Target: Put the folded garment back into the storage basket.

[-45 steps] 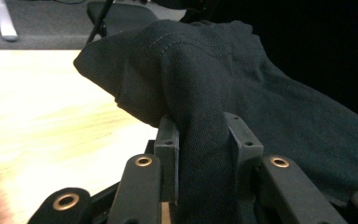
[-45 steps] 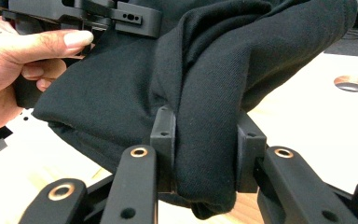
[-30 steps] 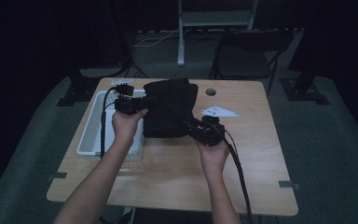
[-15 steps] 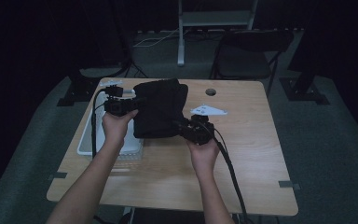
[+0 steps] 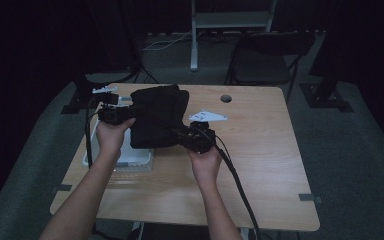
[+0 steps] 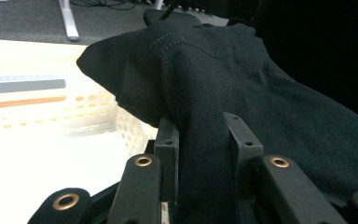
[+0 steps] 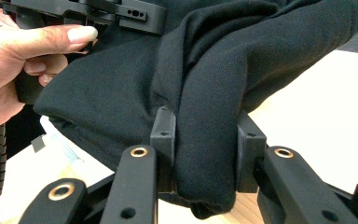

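A folded black cloth garment [image 5: 157, 117] hangs lifted between my two grippers over the left half of the wooden table [image 5: 260, 165]. My left gripper [image 5: 136, 111] is shut on its left edge, above the white basket [image 5: 130, 159]. In the left gripper view the black fabric [image 6: 223, 93] is bunched between the jaws of that gripper [image 6: 200, 140]. My right gripper [image 5: 180, 135] is shut on the garment's lower right corner. Its own view has a thick fold of the cloth [image 7: 214, 93] pinched between the jaws [image 7: 205, 140], with the other hand [image 7: 14, 60] beyond.
The white perforated basket sits at the table's left edge, partly under the garment. A round cable hole [image 5: 225, 98] lies at the back of the table. A dark chair [image 5: 265, 60] and a stand [image 5: 195, 35] are behind the table. Cables trail from both grippers.
Both grippers have carried the garment to the left, so it now hangs partly over the white basket. Both stay shut on the cloth.
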Available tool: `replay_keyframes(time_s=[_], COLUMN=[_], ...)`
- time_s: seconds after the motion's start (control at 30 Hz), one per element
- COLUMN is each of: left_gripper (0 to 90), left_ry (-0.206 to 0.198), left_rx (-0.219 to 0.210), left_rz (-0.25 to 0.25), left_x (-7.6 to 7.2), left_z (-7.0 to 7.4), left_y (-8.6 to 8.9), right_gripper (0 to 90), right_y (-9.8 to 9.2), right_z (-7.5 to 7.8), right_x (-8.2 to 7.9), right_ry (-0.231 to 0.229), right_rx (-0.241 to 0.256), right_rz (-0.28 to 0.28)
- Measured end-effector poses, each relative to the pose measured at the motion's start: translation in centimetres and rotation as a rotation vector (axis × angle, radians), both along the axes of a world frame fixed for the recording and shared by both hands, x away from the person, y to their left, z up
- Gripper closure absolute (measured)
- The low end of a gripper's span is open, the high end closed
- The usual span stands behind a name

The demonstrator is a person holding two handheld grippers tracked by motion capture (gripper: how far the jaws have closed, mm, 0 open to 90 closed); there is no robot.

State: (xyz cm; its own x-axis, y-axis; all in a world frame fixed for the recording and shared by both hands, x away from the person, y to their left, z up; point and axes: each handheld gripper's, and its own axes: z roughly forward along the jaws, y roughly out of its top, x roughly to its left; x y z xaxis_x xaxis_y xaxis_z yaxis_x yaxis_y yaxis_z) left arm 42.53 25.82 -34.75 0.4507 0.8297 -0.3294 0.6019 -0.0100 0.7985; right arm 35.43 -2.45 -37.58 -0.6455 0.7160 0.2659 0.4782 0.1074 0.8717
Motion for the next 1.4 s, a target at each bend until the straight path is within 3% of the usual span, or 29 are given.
replay_keyframes(time_s=[0.83, 1.4], left_gripper=[70.7, 70.7], left_ry=[0.010, 0.019], left_rx=[0.020, 0.033], left_rz=[0.085, 0.111], left_x=[-0.9, -1.4], left_z=[-0.3, -0.9], left_y=[6.4, 8.8], right_gripper=[68.0, 67.9], right_y=[6.7, 9.2], right_z=[-0.6, -1.2], right_x=[0.9, 1.2], right_ry=[0.029, 0.041], right_rx=[-0.018, -0.024], right_rz=[0.064, 0.097])
